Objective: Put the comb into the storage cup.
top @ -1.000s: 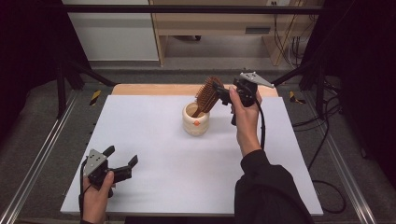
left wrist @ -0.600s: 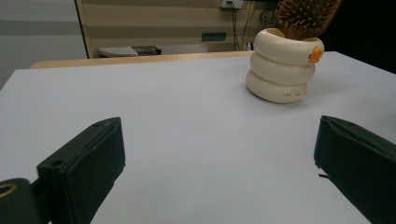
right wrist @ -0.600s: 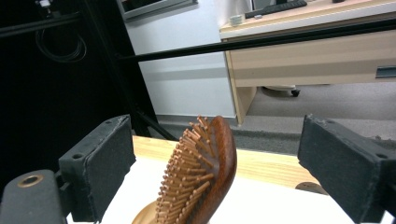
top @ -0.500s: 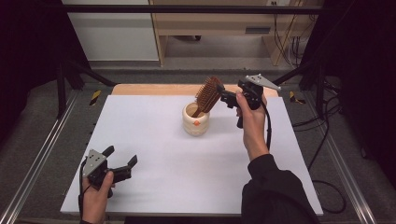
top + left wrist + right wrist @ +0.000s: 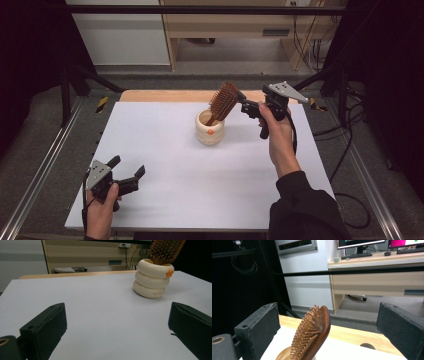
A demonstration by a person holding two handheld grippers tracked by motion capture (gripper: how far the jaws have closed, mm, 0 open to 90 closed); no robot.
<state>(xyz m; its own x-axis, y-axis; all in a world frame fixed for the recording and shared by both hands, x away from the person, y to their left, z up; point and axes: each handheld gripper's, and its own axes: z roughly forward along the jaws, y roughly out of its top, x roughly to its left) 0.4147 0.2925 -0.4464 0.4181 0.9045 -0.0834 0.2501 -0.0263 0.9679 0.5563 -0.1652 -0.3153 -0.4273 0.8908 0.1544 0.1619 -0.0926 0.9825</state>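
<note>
A wooden hairbrush stands handle-down in a cream ringed cup at the back middle of the white table, leaning right. My right gripper is held in the air just right of the brush head, open; in the right gripper view its jaws stand wide apart with the brush ahead between them, untouched. My left gripper rests open on the front left of the table, holding nothing. From the left gripper view the cup and brush show far off to the right.
A wooden strip runs along the table's far edge. Metal rails flank the table, and cables trail on the floor at the right. A desk with monitors stands beyond the table.
My right gripper has drawn back to the right, away from the brush head. The brush stays leaning in the cup. The left gripper has not moved.
</note>
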